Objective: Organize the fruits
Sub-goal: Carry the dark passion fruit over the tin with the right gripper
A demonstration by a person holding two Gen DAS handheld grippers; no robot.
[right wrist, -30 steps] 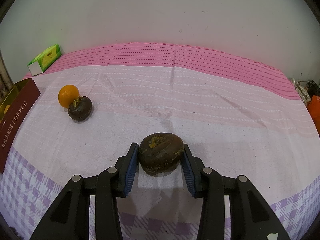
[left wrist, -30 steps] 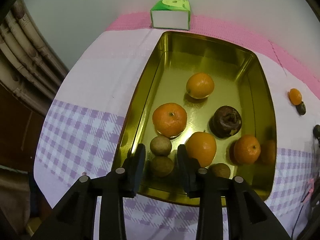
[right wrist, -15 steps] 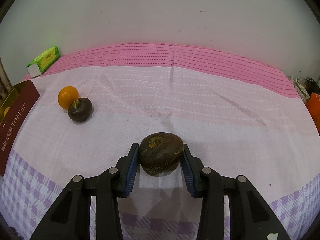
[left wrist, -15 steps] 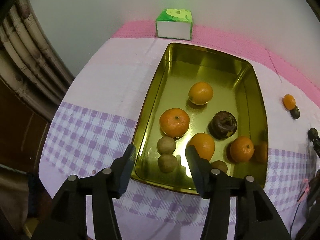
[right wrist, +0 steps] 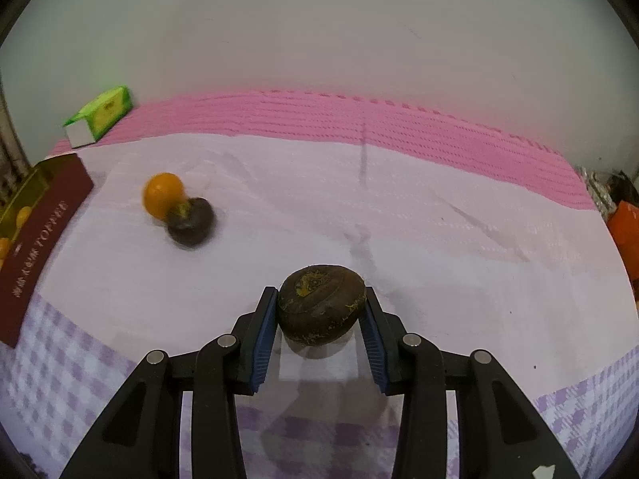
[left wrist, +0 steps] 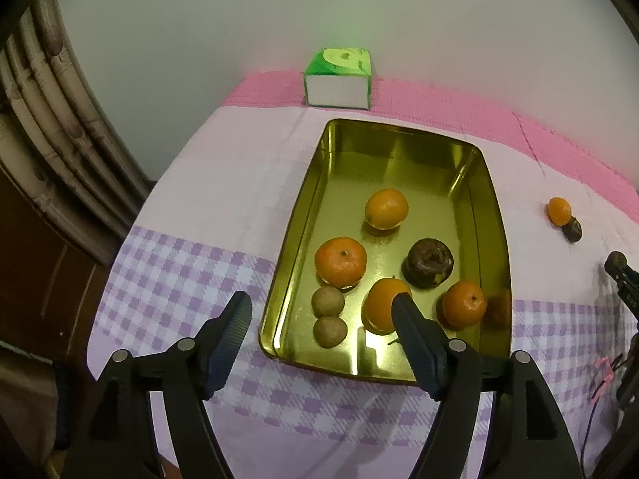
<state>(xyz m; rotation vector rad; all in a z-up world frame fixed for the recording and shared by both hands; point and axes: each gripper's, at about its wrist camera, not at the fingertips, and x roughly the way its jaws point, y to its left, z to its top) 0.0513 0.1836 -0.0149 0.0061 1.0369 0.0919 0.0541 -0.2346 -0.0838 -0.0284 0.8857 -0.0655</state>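
The left gripper (left wrist: 321, 313), its jaws just opened and empty, hovers over the fruit-filled gold tin (left wrist: 499, 215), while the right gripper (right wrist: 319, 313) clamps a dark fruit (right wrist: 321, 303) above the counter (right wrist: 419, 219), likely bound next for that tin.

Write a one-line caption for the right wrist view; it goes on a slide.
Right claw shut on a dark brown fruit above the pink cloth, an orange and second dark fruit waiting beyond.
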